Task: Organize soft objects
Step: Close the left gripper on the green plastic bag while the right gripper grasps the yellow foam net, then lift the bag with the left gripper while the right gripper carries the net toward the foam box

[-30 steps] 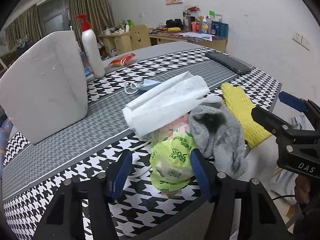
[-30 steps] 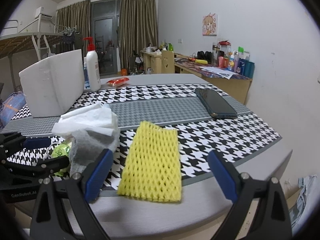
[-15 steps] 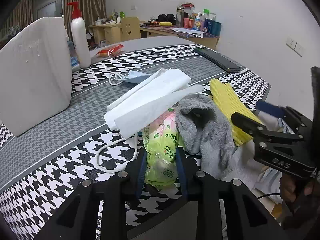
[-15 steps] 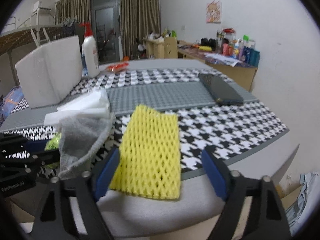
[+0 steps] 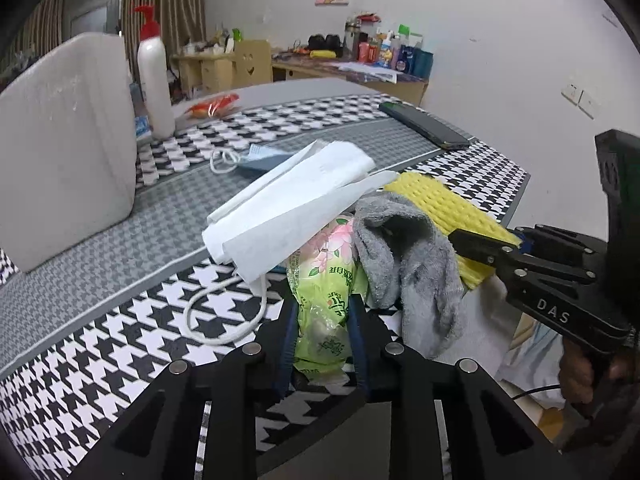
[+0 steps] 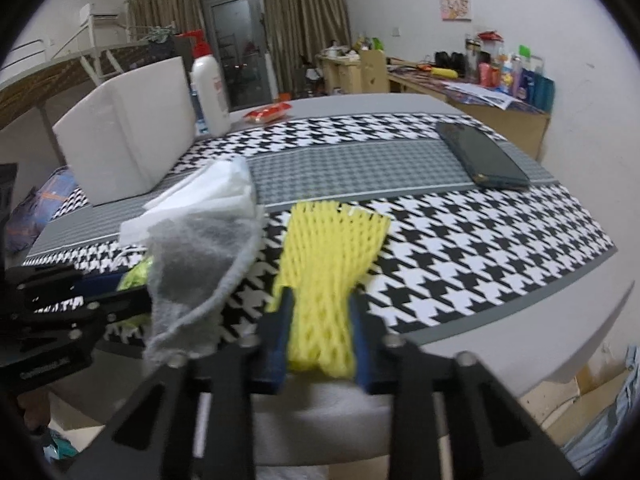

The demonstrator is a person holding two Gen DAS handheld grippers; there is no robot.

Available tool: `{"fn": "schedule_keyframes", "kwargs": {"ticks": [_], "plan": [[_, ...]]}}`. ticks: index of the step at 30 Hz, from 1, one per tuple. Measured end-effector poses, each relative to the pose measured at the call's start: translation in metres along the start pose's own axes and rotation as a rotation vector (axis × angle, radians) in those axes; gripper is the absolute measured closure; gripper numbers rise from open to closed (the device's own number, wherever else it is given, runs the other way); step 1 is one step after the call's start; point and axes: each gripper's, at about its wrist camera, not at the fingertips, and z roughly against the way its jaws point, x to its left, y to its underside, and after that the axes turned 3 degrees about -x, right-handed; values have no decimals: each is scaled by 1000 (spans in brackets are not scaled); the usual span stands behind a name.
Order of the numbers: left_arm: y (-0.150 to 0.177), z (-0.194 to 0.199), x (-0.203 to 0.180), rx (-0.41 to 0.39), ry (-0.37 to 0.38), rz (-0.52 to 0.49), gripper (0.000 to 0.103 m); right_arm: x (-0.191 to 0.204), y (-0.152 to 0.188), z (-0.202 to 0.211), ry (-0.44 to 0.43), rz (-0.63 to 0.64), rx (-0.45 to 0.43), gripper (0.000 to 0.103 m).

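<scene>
Gripping is seen on both sides. Containers first: a green plastic tissue pack [image 5: 326, 280] lies at lower centre of the left wrist view; its contents are hidden by the printed wrap. A white pump bottle [image 5: 154, 88] stands upright at upper left, beside a white foam block [image 5: 64, 152]; contents not visible.

Left tongs [image 5: 322, 336]: nearly closed, clenched on the near end of the green plastic tissue pack, both blue pads pressed into the wrap. A white paper towel [image 5: 292, 200] lies across the top of the pack, and a grey sock [image 5: 408, 256] is draped against its right side. A white cord loop [image 5: 224, 312] lies on the counter [image 5: 120, 240] to the left of the tongs. A blue face mask [image 5: 256, 158] lies further back, above centre.

Right tongs [image 6: 320, 344]: nearly closed, grasping the near end of the yellow foam net [image 6: 328, 264], which is bunched narrow between the pads and fans out wider toward frame centre. The net's far end rests on the houndstooth counter cloth. The right view is motion-blurred. A dark phone [image 6: 480, 156] lies flat at right, well apart from the net.
</scene>
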Motion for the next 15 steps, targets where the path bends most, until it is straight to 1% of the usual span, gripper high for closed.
{"fn": "schedule_keyframes", "kwargs": {"ticks": [4, 6, 9, 15], "plan": [[-3, 4, 0, -16, 28, 10, 79, 7, -2, 12, 22, 36, -55, 81], [-6, 11, -1, -43, 28, 7, 79, 8, -5, 20, 29, 42, -90, 81], [-11, 22, -4, -69, 41, -5, 79, 8, -11, 30, 73, 55, -131, 81], [-22, 51, -9, -150, 47, -41, 79, 6, -20, 46, 80, 48, -184, 81]]}}
